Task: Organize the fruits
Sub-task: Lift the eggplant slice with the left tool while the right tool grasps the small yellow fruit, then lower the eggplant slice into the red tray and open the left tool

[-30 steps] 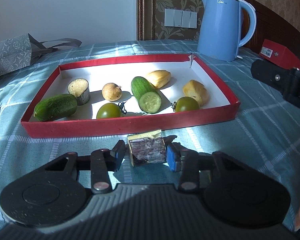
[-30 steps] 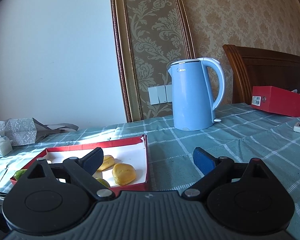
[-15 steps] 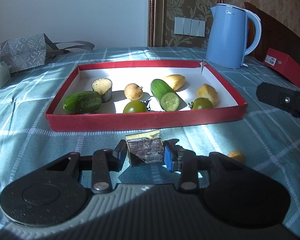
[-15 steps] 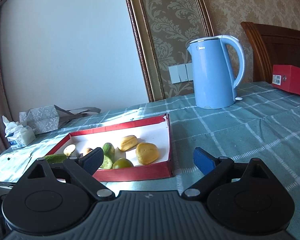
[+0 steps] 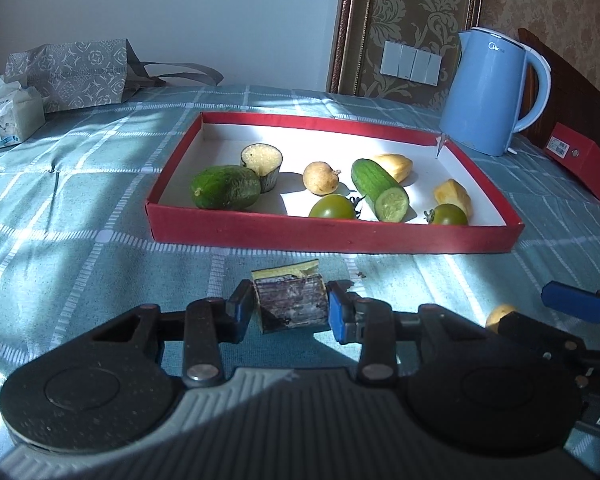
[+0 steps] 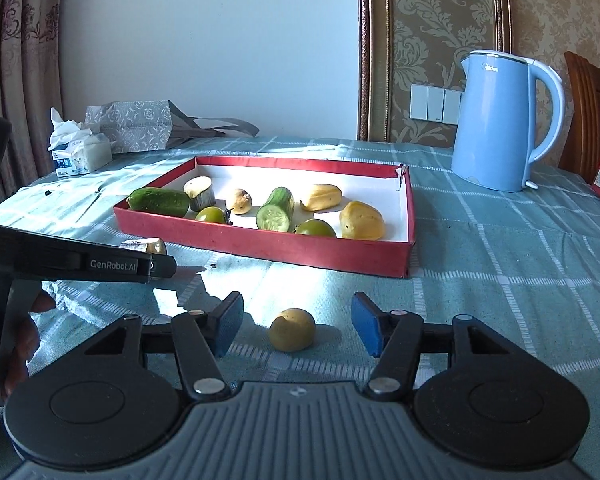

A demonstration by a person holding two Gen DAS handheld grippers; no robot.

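My left gripper (image 5: pixel 290 310) is shut on a short dark sugarcane piece (image 5: pixel 291 304), held just in front of the red tray (image 5: pixel 332 236). The tray holds cucumber pieces, green tomatoes, yellow fruit pieces and another cane piece. My right gripper (image 6: pixel 297 330) is open, its blue pads on either side of a small yellow round fruit (image 6: pixel 292 329) on the cloth, not touching it. That fruit shows partly in the left wrist view (image 5: pixel 498 314). The left gripper (image 6: pixel 156 254) with the cane piece also shows at the left of the right wrist view.
A blue kettle (image 6: pixel 504 120) stands behind the tray (image 6: pixel 268 246) to the right. A red box (image 5: pixel 580 160) lies at the far right. A tissue pack (image 6: pixel 78 152) and a grey bag (image 6: pixel 140 124) sit at the back left.
Both grippers have pulled back and tilted down. The right gripper has dropped low around the small yellow fruit. The left still holds the cane piece.
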